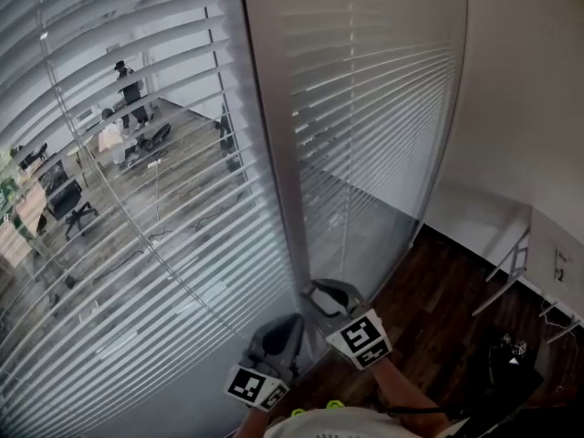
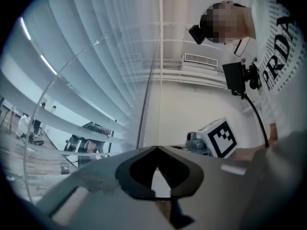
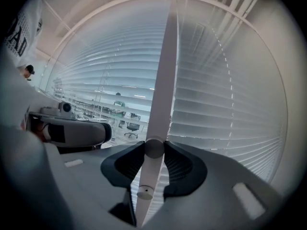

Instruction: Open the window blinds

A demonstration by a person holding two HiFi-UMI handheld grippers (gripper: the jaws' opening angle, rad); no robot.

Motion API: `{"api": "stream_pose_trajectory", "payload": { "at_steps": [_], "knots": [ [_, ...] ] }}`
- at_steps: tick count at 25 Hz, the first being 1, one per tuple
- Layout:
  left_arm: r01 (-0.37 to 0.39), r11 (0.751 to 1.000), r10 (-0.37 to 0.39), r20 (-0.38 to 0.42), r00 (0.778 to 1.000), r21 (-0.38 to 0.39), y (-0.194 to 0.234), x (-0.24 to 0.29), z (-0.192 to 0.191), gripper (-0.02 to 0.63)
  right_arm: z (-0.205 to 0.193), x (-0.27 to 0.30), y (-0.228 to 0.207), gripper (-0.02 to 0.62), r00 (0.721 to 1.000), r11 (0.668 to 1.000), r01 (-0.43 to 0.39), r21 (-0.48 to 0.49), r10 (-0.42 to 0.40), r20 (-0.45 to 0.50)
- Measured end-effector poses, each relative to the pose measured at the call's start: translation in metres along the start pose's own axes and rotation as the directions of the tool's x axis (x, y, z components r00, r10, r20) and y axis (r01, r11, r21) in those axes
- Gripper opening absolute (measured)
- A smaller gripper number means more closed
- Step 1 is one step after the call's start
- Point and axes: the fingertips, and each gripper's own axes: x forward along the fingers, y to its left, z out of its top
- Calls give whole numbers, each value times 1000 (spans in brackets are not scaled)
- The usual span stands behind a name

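Glass office wall ahead, blinds (image 1: pixel 137 245) across both panes with slats part-tilted, desks visible beyond. Right gripper (image 3: pixel 154 151) level, fingers clamped on round knob (image 3: pixel 153 146) of grey window post (image 3: pixel 163 71). Left gripper (image 2: pixel 157 148) just beside, fingertips together, empty.
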Motion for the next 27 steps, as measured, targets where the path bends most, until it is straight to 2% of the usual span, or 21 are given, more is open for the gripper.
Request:
{"api": "stream_pose_trajectory", "payload": {
  "at_steps": [27],
  "knots": [
    [3,1000,-3,1,1000,-3,-3,3,5,-8,4,-3,1,130,1000,1000,-3,-6,3,9]
  ]
}}
